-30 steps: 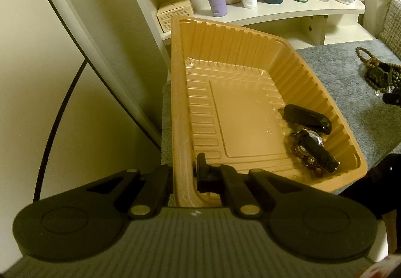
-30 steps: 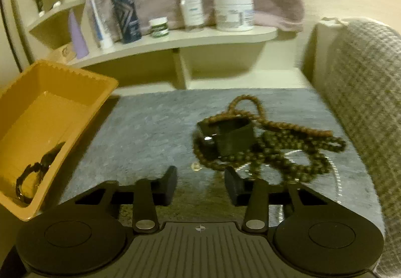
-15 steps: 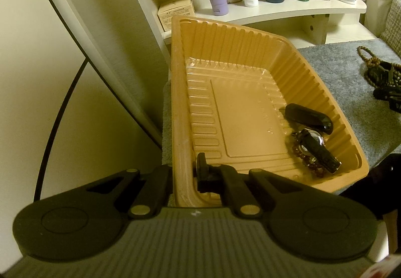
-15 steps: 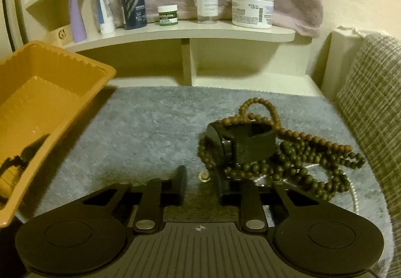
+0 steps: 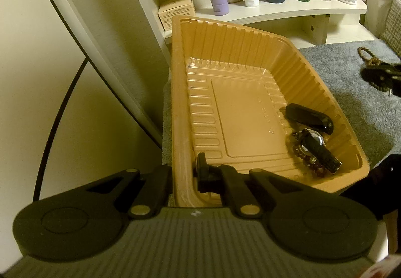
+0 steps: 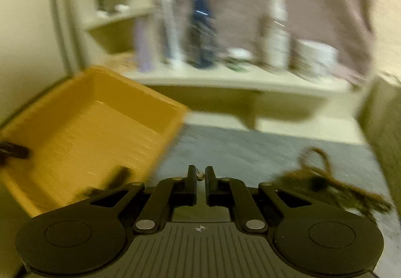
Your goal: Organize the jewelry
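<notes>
My left gripper [image 5: 184, 172] is shut on the near left rim of the orange plastic tray [image 5: 180, 92], one finger outside and one inside. In the tray lie a black oblong case [image 5: 309, 118] and a watch with a beaded bracelet [image 5: 315, 150]. My right gripper [image 6: 199, 175] is shut on a small pale earring [image 6: 200, 173] and is lifted above the grey mat [image 6: 240, 152]. The right wrist view is motion-blurred. The brown bead necklace pile with a black band [image 6: 323, 182] lies on the mat to its right; it also shows in the left wrist view [image 5: 378, 72].
A cream shelf [image 5: 288, 8] behind the tray carries several bottles, tubes and jars. A small cardboard box [image 5: 176, 12] sits on a lower shelf. A checked cushion [image 5: 393, 22] borders the mat on the right. A wall is on the left.
My right gripper closed on the small earring beside the bead pile, lifted it and swung left toward the tray. The left gripper and tray stayed put.
</notes>
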A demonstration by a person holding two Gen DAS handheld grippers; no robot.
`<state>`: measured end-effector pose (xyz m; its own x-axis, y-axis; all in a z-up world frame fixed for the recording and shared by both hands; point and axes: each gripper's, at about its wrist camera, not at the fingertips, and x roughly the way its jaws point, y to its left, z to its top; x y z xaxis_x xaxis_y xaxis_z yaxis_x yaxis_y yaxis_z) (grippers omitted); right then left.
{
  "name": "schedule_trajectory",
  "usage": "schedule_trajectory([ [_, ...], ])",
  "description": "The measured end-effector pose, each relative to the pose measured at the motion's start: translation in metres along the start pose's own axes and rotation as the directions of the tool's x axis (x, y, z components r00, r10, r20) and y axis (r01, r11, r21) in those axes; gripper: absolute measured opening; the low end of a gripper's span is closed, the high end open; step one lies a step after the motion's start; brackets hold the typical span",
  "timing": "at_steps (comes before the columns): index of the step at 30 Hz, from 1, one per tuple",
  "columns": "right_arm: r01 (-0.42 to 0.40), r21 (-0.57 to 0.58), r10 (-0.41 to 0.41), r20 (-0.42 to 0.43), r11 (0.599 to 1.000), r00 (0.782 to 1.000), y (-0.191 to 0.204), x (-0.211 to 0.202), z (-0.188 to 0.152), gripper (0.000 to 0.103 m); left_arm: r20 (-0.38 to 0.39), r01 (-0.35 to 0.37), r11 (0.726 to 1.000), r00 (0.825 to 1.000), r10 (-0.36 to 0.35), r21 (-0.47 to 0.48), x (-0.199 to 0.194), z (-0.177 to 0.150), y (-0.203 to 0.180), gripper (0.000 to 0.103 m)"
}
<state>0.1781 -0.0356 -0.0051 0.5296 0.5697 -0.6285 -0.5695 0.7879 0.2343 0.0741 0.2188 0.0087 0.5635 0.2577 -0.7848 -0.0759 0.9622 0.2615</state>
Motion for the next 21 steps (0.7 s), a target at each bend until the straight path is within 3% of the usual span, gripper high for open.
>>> schedule_trajectory([
  [8,-0.150,-0.102,0.149,-0.017,0.983,0.989,0.053,0.020,0.011,0.006,0.000,0.004,1.000,1.000,-0.004,-0.003,0.000,0.000,0.001,0.003],
  [21,-0.222,-0.172,0.208,-0.098,0.960,0.973,0.081,0.044,0.000,0.008,0.000,0.005,1.000,1.000,-0.005,-0.004,0.001,0.000,0.000,0.003],
])
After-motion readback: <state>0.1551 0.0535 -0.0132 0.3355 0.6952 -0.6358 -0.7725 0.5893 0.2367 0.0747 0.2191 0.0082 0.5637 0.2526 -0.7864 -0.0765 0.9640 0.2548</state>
